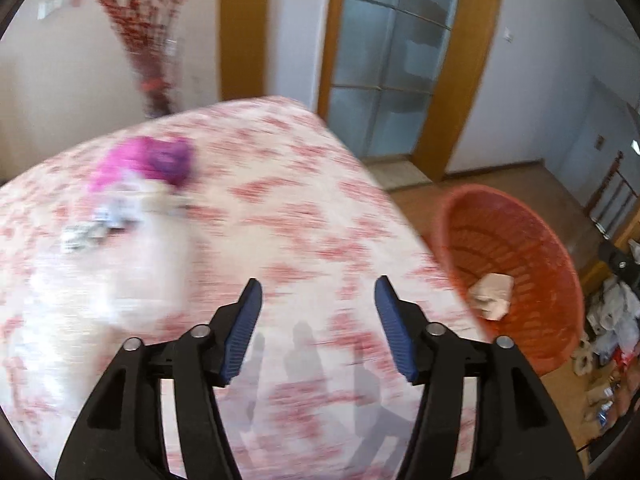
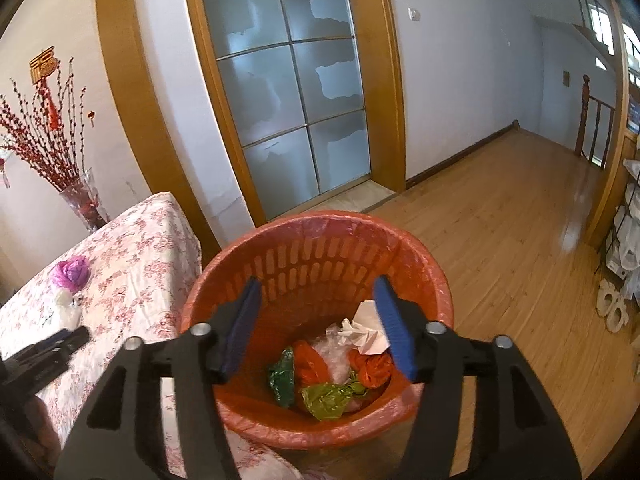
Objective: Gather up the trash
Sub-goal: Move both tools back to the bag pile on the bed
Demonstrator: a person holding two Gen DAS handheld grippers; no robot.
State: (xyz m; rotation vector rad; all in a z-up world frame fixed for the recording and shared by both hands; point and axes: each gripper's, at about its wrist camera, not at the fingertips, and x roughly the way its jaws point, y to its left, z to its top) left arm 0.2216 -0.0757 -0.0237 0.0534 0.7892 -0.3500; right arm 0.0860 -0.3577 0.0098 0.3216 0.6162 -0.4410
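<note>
Left wrist view: left gripper (image 1: pixel 318 300) spread wide over the flowered tablecloth (image 1: pixel 288 208), nothing between the blue pads (image 1: pixel 244 332). Much motion blur here. Ahead and to the left on the cloth, a crumpled pink-purple bag (image 1: pixel 148 162), with a whitish clear wrapper (image 1: pixel 116 216) just beside it on the near side; shapes too smeared to give a long axis or a pointing direction. Off the table's right edge, on the floor, an orange slatted basket (image 1: pixel 532 240), mouth tilted toward the lens, a pale crumpled paper (image 1: pixel 492 294) lying inside.

Right wrist view, sharp: right gripper (image 2: pixel 318 300) likewise spread wide, empty, hanging above the basket (image 2: pixel 320 240). Inside, a heap of trash: white crumpled tissue (image 2: pixel 366 330) on top at the right, clear plastic (image 2: pixel 334 350) under it, orange bags (image 2: pixel 308 364), a dark green bag (image 2: pixel 282 376) and an olive-green bag (image 2: pixel 328 398) lower down. No clear long axis to any piece; all balled up. Basket upright, just beside the table corner. On the tablecloth (image 2: pixel 132 264) to the left, the pink bag (image 2: pixel 72 272) with the white wrapper (image 2: pixel 66 308) touching its near side, and the tip of the left gripper (image 2: pixel 60 340) near them.

Behind: a frosted glass door (image 2: pixel 288 92) in a wooden frame, pale walls, a glass vase of red twigs (image 2: pixel 82 200) past the table's far end, wood-plank floor (image 2: pixel 500 248) running right toward a stair railing (image 2: pixel 592 120).
</note>
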